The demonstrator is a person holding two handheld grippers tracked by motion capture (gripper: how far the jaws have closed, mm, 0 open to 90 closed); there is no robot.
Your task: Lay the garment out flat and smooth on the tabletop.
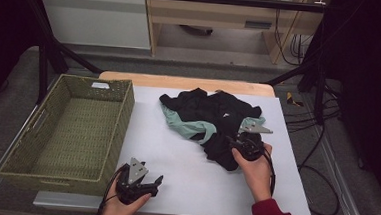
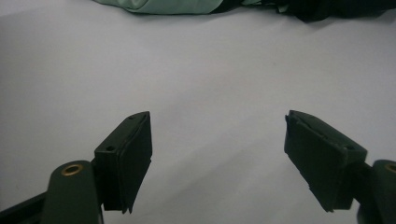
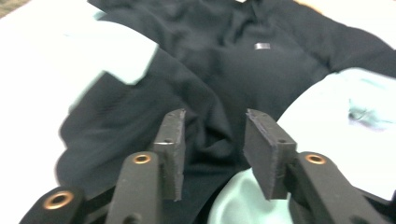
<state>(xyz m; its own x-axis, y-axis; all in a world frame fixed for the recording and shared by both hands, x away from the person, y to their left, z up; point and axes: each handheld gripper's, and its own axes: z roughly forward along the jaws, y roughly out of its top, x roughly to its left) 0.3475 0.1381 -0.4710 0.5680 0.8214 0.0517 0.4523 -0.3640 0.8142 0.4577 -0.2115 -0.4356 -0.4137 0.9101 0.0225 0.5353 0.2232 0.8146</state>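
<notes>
A crumpled black garment (image 1: 208,111) with mint-green panels lies at the far middle of the white table top (image 1: 189,172). My right gripper (image 1: 233,139) rests at its near right edge, held from below by a hand with a red sleeve. In the right gripper view the right gripper (image 3: 215,112) is open, its jaws apart just above the black cloth (image 3: 233,70), with nothing pinched. My left gripper (image 1: 158,182) sits low at the table's near left, open. In the left gripper view the left gripper (image 2: 217,114) has bare table between its jaws, and the garment's mint edge (image 2: 163,5) lies far ahead.
A woven green basket (image 1: 124,114) stands at the table's left side with nothing in it. Black frame bars and cables run along the right and the back. A strip of wooden table edge (image 1: 190,82) lies behind the garment.
</notes>
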